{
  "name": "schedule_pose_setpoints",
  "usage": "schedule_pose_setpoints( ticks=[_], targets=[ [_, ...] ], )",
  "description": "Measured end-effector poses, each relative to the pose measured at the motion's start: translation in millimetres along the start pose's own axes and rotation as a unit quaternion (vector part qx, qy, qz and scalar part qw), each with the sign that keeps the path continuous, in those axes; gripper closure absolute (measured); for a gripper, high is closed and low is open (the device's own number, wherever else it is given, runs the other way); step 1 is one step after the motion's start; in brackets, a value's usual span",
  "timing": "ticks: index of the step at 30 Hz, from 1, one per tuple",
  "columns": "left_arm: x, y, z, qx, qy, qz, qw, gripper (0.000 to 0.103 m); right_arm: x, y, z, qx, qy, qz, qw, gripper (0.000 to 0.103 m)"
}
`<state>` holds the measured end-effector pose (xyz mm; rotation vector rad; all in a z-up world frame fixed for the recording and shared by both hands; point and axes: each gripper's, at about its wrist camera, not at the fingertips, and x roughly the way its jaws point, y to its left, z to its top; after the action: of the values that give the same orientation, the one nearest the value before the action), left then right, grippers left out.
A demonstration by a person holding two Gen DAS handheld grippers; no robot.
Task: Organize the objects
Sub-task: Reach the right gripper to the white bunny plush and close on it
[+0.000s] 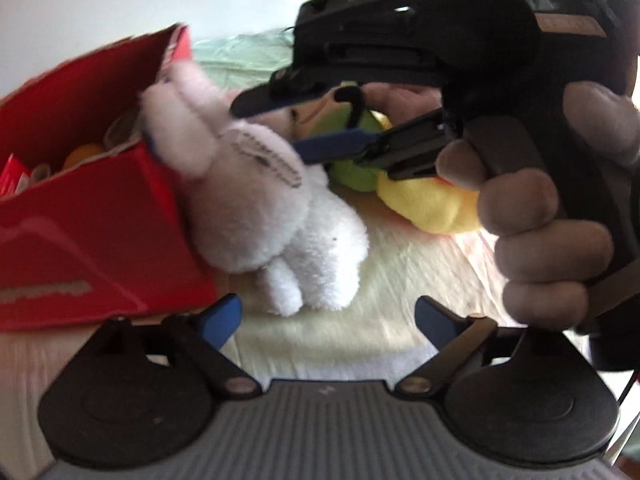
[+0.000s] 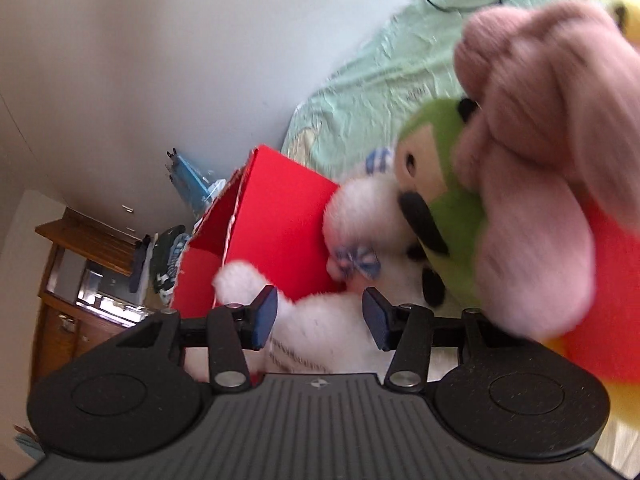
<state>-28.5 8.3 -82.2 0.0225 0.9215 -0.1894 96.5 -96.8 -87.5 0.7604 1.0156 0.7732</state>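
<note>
A white plush rabbit [image 1: 280,216] with pale pink ears and a blue checked bow lies on the bed, its head leaning against the corner of an open red cardboard box [image 1: 92,216] at its nine o'clock. The box is tilted, and blurred items show inside it. At the rabbit's two o'clock lies a heap of soft toys: a green plush [image 1: 356,160] with black markings, a yellow plush [image 1: 432,200] touching it, and a pink plush [image 2: 532,168] beside them.

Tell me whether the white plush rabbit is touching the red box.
Touching. In the left wrist view the white plush rabbit leans against the corner of the red box, its head pressed to the box wall with no gap visible.
</note>
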Motion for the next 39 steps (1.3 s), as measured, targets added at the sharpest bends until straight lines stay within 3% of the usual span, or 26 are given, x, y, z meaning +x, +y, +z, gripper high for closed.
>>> schedule_pose_setpoints(
  ticks=[6,13,17,20,23,25,32,39],
  targets=[
    [-12.5,-14.5,-4.7,0.057,-0.017,-0.024,0.9980,0.013,-16.5,-4.6,-6.3,0.009,0.039,0.019,0.999,0.062],
    [-18.4,-5.1,-22.8,0.040,0.015,-0.030,0.9986,0.013,-33.6,-5.1,-20.1,0.008,0.087,0.053,0.995,0.062],
    [-24.4,12.0,-31.1,0.012,0.026,-0.033,0.9991,0.013,-20.7,2.8,-31.5,0.008,0.122,0.062,0.991,0.063],
    [-34.5,17.9,-35.6,-0.001,0.028,-0.021,0.9994,0.013,-29.7,19.9,-32.5,-0.049,0.090,0.047,0.994,0.063],
    [-37.5,19.7,-34.9,-0.016,0.018,-0.013,0.9996,0.013,-44.3,20.8,-17.6,-0.062,0.025,0.033,0.997,0.063],
    [-40.2,19.6,-33.3,-0.028,0.004,-0.012,0.9995,0.013,-46.8,19.3,-9.8,-0.072,0.005,0.014,0.997,0.061],
    [-27.4,22.1,-20.6,-0.045,-0.018,-0.005,0.9988,0.012,-11.3,11.0,0.3,-0.105,0.000,-0.018,0.994,0.047],
    [-10.2,24.4,-5.3,-0.046,-0.028,-0.004,0.9986,0.012,-7.8,-4.8,-5.3,-0.066,0.025,0.004,0.997,0.048]
  ],
)
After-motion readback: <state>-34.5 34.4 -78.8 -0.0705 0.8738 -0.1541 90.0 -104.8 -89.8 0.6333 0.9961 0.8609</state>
